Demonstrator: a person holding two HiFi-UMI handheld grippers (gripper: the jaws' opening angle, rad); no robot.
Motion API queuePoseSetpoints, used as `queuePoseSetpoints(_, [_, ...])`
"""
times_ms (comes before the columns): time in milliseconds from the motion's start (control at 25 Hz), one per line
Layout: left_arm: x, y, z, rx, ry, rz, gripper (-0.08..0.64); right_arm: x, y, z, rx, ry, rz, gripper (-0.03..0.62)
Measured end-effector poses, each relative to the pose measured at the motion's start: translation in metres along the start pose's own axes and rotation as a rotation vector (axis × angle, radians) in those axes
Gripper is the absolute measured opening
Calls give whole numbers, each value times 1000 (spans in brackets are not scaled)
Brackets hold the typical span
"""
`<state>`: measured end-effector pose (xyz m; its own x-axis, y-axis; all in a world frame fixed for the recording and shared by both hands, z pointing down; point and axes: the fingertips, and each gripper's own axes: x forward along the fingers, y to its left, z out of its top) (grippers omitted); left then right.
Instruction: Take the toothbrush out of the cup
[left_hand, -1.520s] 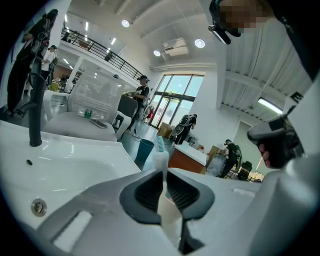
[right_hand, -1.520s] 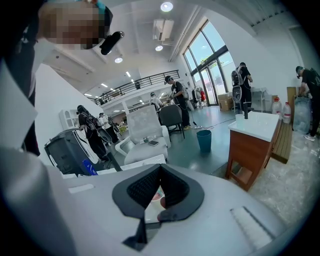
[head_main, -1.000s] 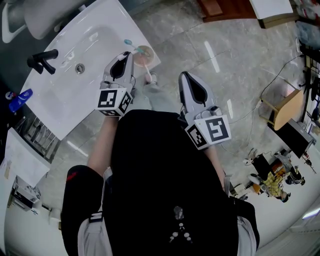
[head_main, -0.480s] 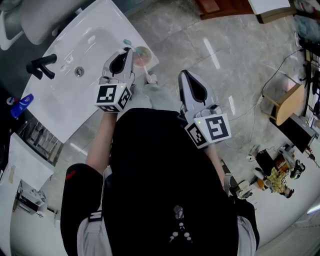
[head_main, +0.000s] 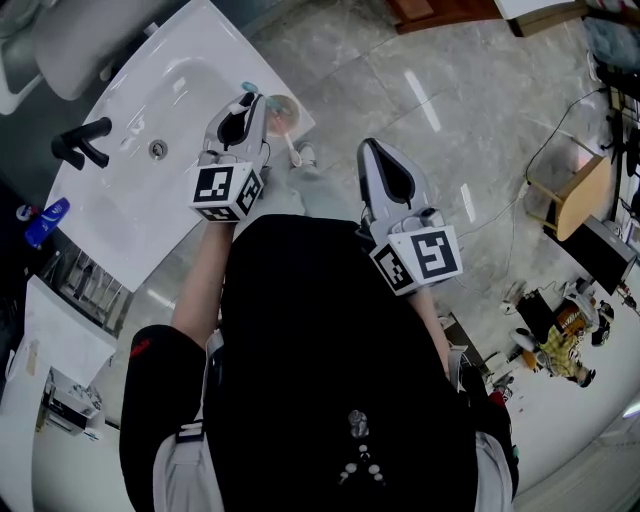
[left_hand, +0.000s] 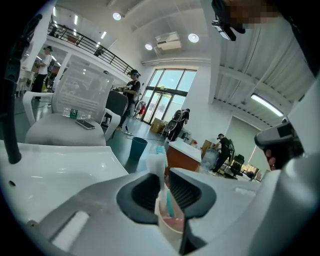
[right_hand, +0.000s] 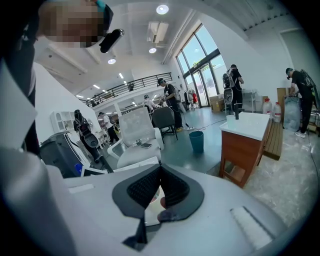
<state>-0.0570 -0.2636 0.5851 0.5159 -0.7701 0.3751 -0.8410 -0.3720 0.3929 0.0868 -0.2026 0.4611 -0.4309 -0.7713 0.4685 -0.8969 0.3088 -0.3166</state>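
A pale pink translucent cup (head_main: 285, 112) stands on the near right corner of the white sink counter (head_main: 140, 215). A white toothbrush (head_main: 250, 88) with a teal bristle head sticks up out of it. My left gripper (head_main: 252, 97) reaches over the counter edge right beside the cup. In the left gripper view the toothbrush (left_hand: 159, 162) runs up through the narrow gap of my left gripper (left_hand: 165, 175), whose pads are closed on its neck above the cup (left_hand: 172, 227). My right gripper (head_main: 368, 148) hangs over the floor, shut and empty, and my right gripper (right_hand: 159, 172) shows its jaw tips meeting.
A black faucet (head_main: 80, 142) and the drain (head_main: 157, 149) lie at the far left of the basin. A blue bottle (head_main: 45, 220) sits beyond the counter's left edge. A wooden box (head_main: 575, 195) and cables are on the tiled floor at the right.
The left gripper has edged a little forward along the counter toward the cup and toothbrush. The right gripper has stayed where it was.
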Motion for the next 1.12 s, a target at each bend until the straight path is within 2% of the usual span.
queuePoseSetpoints(680, [12, -2, -4, -22, 20, 2, 64, -2, -2, -6, 12, 0, -29, 2])
queuePoseSetpoints(920, [17, -3, 0, -5, 12, 9, 64, -5, -6, -6, 15, -3, -38, 2])
queuePoseSetpoints(1120, [16, -4, 3, 8, 1, 0, 34, -5, -8, -6, 17, -1, -41, 2])
